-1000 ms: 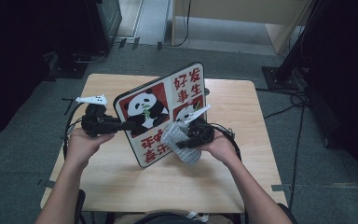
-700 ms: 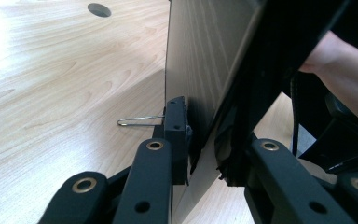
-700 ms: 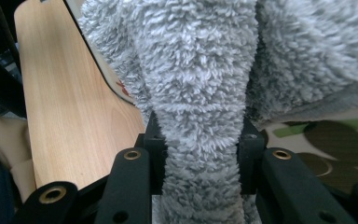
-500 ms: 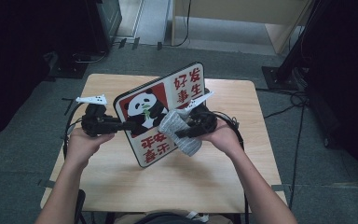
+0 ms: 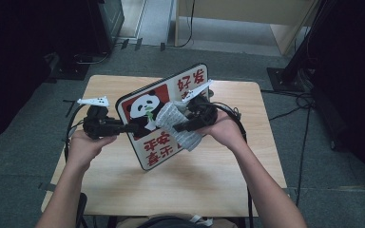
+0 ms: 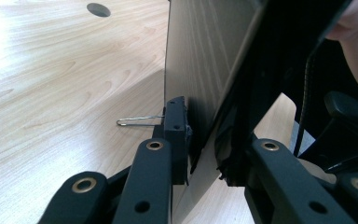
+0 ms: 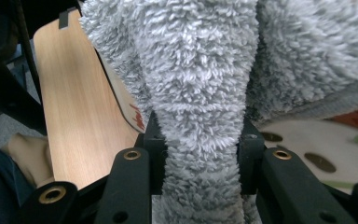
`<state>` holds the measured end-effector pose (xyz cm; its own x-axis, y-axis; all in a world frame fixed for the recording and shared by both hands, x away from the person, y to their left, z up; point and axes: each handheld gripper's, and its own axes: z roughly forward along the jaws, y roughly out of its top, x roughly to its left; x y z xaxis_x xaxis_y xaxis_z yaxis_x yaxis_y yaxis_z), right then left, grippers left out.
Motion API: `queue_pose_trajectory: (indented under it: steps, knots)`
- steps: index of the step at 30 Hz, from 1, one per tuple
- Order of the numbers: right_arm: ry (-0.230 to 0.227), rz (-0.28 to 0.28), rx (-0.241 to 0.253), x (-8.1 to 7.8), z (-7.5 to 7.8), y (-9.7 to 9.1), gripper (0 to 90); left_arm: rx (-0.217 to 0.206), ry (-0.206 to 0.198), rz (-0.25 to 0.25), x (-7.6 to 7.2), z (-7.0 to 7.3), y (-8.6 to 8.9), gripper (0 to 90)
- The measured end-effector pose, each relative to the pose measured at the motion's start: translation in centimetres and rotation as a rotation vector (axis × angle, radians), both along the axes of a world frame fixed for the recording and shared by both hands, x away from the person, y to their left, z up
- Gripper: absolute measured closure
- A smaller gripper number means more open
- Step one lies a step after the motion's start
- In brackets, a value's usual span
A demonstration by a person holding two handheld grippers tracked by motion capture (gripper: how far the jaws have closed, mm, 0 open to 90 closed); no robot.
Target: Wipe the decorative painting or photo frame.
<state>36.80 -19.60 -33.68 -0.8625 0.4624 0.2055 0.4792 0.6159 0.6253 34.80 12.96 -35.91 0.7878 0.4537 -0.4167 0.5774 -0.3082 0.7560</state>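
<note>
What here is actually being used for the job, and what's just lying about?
In use:
- panda sign board, clamped at its edge by the left gripper
- fluffy grey cloth, pinched in the right gripper against the board's face

Lying about:
- wooden table
- small wire clip on the table
- cables on the table

Your left hand-held gripper (image 6: 200, 154) has its two black jaws closed on the edge of a thin, flat grey board (image 6: 205, 70), which stands upright on edge above the pale wooden desk (image 6: 65, 84). A bent silver wire clip (image 6: 137, 121) pokes out beside the left jaw. A dark round hole (image 6: 99, 9) marks the desk's far side.
</note>
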Motion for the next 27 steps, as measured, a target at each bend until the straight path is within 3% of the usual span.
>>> queue_pose_trajectory:
  steps: [17, 27]
  knots:
    - [-0.060, 0.016, 0.006, 0.9, 4.5, 2.2, 65.6, -0.002, 0.001, -0.001, 0.0, 0.0, 0.0, 76.7]
    - [-0.056, 0.023, -0.003, 1.8, 4.6, 3.6, 65.5, -0.001, 0.000, -0.004, 0.0, 0.0, 0.0, 76.7]
